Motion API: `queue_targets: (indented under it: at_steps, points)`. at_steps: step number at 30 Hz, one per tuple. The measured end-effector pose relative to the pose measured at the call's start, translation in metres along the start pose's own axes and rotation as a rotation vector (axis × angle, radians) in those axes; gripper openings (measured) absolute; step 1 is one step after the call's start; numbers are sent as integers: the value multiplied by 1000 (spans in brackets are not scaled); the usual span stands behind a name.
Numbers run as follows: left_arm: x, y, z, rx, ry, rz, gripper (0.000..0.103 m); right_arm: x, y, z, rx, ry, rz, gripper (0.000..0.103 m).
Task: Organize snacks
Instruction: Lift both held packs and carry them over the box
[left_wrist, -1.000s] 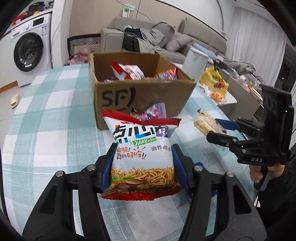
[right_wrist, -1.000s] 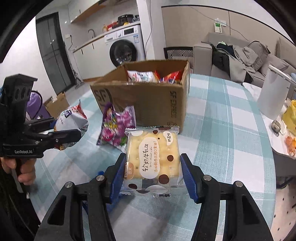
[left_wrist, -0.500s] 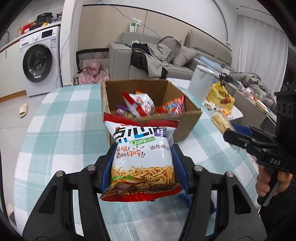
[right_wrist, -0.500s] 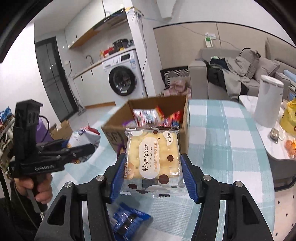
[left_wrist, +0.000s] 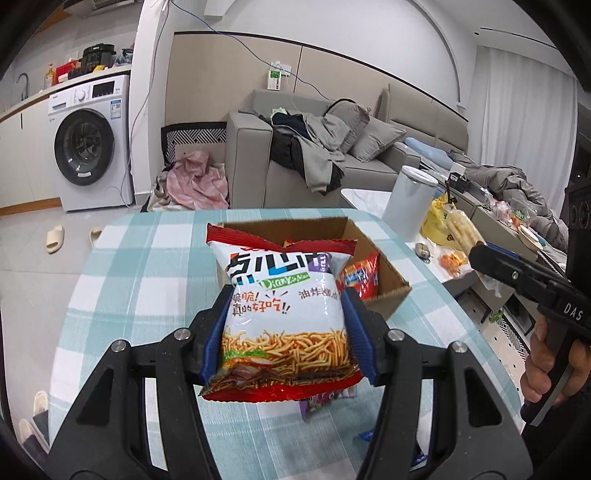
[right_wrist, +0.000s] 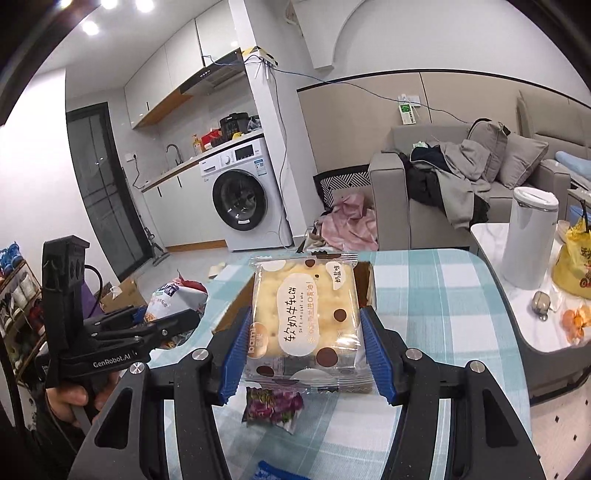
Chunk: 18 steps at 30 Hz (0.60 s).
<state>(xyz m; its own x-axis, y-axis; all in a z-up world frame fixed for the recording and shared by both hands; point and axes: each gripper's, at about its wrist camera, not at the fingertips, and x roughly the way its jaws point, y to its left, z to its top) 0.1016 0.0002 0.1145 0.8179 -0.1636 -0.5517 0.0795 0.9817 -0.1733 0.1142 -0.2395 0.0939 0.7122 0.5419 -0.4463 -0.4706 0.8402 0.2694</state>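
Observation:
My left gripper is shut on a white and red bag of noodle snack and holds it high above the table, in front of the open cardboard box. A red snack packet lies inside the box. My right gripper is shut on a clear packet of nougat crackers, also raised above the table near the box. The right gripper also shows at the right of the left wrist view, and the left gripper at the left of the right wrist view.
A purple candy bag and a blue wrapper lie on the checked tablecloth below my grippers. A white kettle, a yellow bag and oranges stand on a side table to the right. A sofa and washing machine are behind.
Both grippers have risen well above the table with their packets and moved toward the box, so I look down into it from higher up.

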Motion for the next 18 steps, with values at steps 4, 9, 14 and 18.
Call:
queue_targets:
  at_steps: [4,9,14,18]
  points:
    - [5,1,13,0,-4,8,55,4,2,13,9,-11,-2,58]
    - [13,-1,24,12,-11,29,55,12,3,24,27,-17,-1,58]
    - [29,-2,33,11,-5,37,55,29,-5,30,49,-13,-1,58]
    - [46,-3,38,18,6,38,55,43,-13,31,91,-15,-17,58]
